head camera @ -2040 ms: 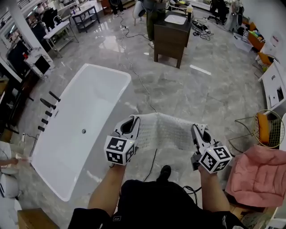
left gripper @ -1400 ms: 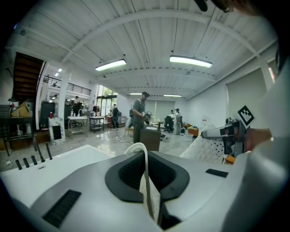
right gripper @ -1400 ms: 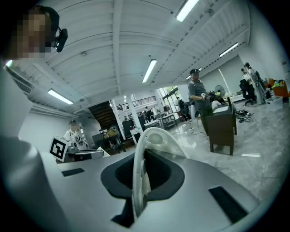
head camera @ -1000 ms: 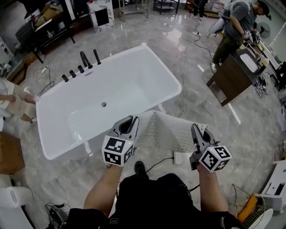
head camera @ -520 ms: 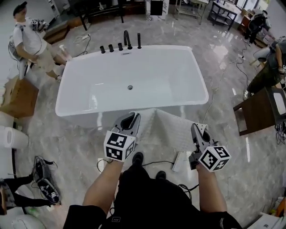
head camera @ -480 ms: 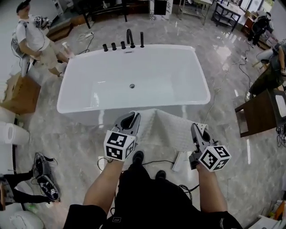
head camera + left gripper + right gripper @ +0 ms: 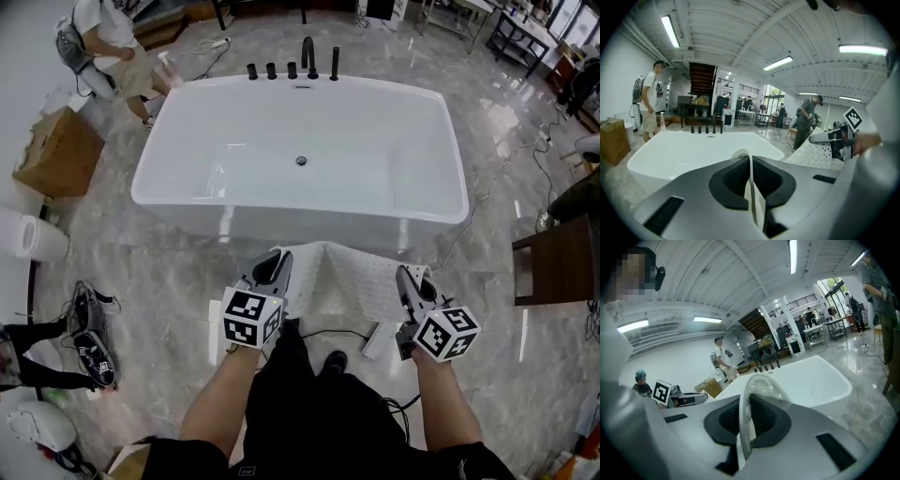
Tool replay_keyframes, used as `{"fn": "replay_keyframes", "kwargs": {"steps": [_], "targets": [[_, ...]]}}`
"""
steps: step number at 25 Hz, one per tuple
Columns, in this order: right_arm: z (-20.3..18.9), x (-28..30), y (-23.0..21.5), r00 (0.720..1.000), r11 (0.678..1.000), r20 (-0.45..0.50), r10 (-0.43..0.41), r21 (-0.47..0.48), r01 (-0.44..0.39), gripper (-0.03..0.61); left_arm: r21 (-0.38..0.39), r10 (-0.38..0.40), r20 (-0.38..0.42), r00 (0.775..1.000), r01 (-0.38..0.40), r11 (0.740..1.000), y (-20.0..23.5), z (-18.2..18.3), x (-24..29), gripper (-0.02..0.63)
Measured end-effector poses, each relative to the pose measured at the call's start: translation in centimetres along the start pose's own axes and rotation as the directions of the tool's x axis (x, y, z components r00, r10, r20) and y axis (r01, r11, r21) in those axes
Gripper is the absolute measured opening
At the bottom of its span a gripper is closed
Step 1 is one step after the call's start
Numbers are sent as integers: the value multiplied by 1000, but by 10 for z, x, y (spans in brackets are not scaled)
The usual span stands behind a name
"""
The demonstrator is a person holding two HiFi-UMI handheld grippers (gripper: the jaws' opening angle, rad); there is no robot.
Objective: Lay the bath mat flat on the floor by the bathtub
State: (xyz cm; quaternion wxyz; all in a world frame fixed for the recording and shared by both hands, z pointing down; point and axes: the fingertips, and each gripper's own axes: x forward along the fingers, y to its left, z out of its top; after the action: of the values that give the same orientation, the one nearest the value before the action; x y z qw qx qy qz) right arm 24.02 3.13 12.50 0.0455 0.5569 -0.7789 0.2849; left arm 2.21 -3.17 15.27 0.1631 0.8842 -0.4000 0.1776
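Left tongs (image 7: 280, 257) and right tongs (image 7: 406, 275) clamp bath mat (image 7: 342, 281) just outside bathtub (image 7: 300, 220).

Head camera overhead, others low (sharing bathtub (image 7: 281, 122))

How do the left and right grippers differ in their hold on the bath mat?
The left gripper pinches the left corner of the bath mat as a thin flat edge; the right gripper pinches the right corner, where the mat arches up above its fingers. Both are shut on the mat.
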Motion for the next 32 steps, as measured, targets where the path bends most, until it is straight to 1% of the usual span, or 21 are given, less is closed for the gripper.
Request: {"fn": "replay_keyframes", "kwargs": {"steps": [3, 9, 13, 18, 25, 29, 32], "targets": [[-17, 31, -11, 999, 1000, -40, 16, -10, -16, 18, -15, 18, -7, 1000, -18, 1000, 18, -20, 18, 15], [-56, 103, -23, 994, 998, -104, 38, -36, -42, 18, -65, 44, -47, 998, -47, 997, 66, -81, 52, 15], [-86, 146, -42, 989, 998, -137, 49, -38, -55, 18, -79, 56, -75, 996, -62, 995, 92, -118, 78, 15], [-147, 190, -71, 982, 999, -182, 43, -15, -47, 18, -93, 61, -112, 992, -72, 993, 116, -178, 111, 15], [-229, 244, -105, 976, 999, -212, 45, 22, -41, 18, -112, 65, -160, 985, -83, 990, 142, -264, 156, 15], [-278, 273, -123, 969, 998, -242, 56, 24, -52, 18, -133, 68, -190, 979, -94, 987, 160, -317, 177, 15], [-313, 298, -139, 965, 998, -253, 63, 18, -60, 18, -127, 67, -199, 978, -93, 988, 176, -353, 196, 15]]}}
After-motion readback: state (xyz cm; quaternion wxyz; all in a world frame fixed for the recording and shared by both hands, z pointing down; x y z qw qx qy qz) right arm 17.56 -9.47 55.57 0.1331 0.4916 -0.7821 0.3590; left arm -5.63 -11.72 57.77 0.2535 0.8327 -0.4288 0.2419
